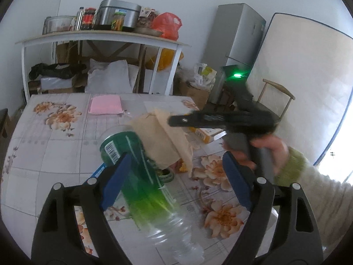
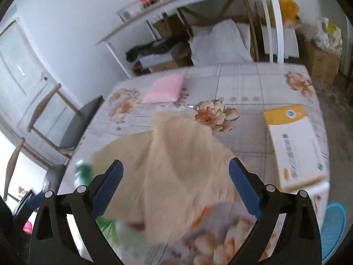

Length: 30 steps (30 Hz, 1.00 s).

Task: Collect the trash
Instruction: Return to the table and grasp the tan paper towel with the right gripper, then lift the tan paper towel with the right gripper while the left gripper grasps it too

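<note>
A green plastic bottle (image 1: 136, 172) lies tilted between my left gripper's (image 1: 176, 181) open jaws, blurred with motion; whether it touches the pads I cannot tell. A tan paper bag (image 1: 163, 139) stands just beyond it on the floral table (image 1: 55, 145). The right gripper (image 1: 176, 120) shows in the left wrist view at the bag's top edge. In the right wrist view the bag (image 2: 181, 163) fills the space between my right gripper's (image 2: 176, 185) open jaws, with a bit of green bottle (image 2: 85, 170) at left. A yellow-and-white box (image 2: 293, 145) lies to the right.
A pink cloth (image 1: 106, 107) lies at the table's far side. Behind stand a white shelf table (image 1: 99, 37) with jars and a pot, a fridge (image 1: 233, 35), a mattress (image 1: 304, 92) and wooden chairs (image 2: 72, 123). A blue stool (image 2: 333, 223) stands at right.
</note>
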{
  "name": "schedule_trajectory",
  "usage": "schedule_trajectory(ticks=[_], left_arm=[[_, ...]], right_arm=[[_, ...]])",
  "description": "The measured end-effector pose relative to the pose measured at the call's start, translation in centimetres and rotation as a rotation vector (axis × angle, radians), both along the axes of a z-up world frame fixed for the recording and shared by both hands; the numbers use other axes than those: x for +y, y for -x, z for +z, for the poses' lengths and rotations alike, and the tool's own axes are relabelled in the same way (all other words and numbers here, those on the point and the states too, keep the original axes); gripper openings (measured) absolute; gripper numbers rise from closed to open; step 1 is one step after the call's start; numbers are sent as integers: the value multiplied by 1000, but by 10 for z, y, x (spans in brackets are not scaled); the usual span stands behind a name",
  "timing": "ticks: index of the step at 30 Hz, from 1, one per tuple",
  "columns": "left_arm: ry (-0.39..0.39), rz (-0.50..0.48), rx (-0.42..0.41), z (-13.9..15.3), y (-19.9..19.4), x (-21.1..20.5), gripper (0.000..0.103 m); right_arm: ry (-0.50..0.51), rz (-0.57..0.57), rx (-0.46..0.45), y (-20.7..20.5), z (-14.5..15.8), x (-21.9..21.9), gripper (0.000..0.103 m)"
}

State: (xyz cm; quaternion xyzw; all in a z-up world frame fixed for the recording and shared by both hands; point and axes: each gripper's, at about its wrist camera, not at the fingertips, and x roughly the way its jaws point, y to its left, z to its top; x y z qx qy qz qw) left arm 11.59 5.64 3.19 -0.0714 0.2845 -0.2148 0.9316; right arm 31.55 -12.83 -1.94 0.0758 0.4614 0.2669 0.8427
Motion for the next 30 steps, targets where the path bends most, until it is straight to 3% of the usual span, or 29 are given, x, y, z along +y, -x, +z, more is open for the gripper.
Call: schedule_trajectory(ticks=[5, 8, 16, 24, 30], left_arm=[[10, -17, 11, -9, -2, 6, 81], [17, -29, 16, -14, -4, 8, 81], [35, -35, 46, -29, -10, 12, 81], [48, -20, 78, -42, -16, 16, 81], [50, -14, 81, -45, -15, 17, 81]], right_arm=[[-21, -15, 88, -20, -20, 4, 93], [1, -17, 96, -18, -24, 6, 93], [-3, -26, 117, -16, -24, 4, 62], [-11, -22, 92, -7, -13, 8, 24], [-8, -54, 63, 7, -2, -3, 6]])
